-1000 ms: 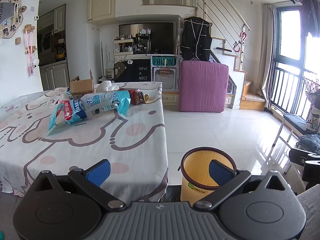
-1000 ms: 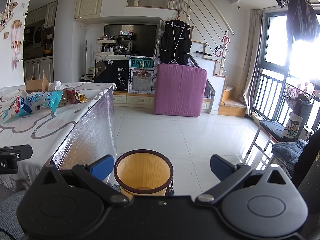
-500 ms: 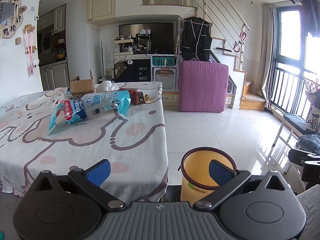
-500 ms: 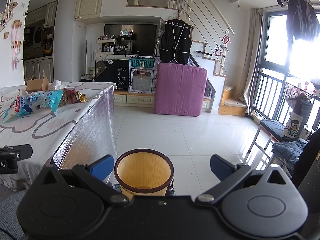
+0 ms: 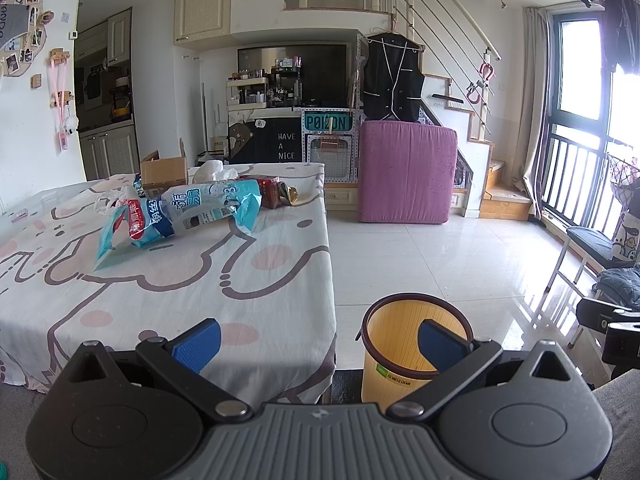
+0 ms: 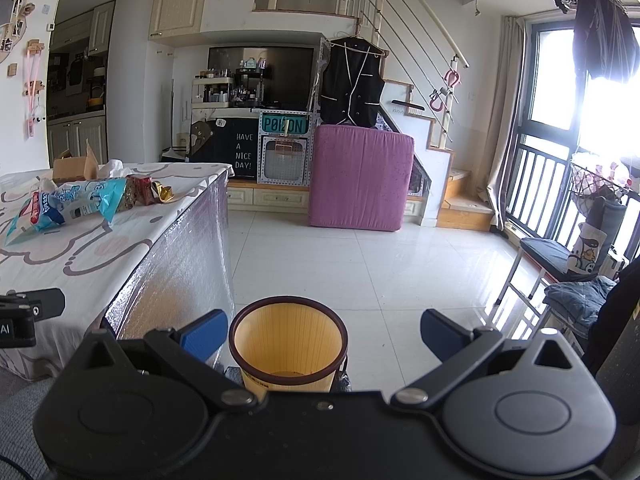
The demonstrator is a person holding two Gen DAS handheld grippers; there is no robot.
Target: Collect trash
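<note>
Left gripper (image 5: pixel 318 340) and right gripper (image 6: pixel 320 330) gape wide, both empty.

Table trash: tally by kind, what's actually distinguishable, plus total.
Blue-and-white plastic bags: 2, overlapping
Cardboard box: 1
Crumpled white tissue: 1
Red snack pack: 1
Gold foil wrapper: 1
Clear crumpled plastic: 1, hard to make out
Total: 7 on the table. The yellow bin on the floor looks empty; both grippers hold nothing.
</note>
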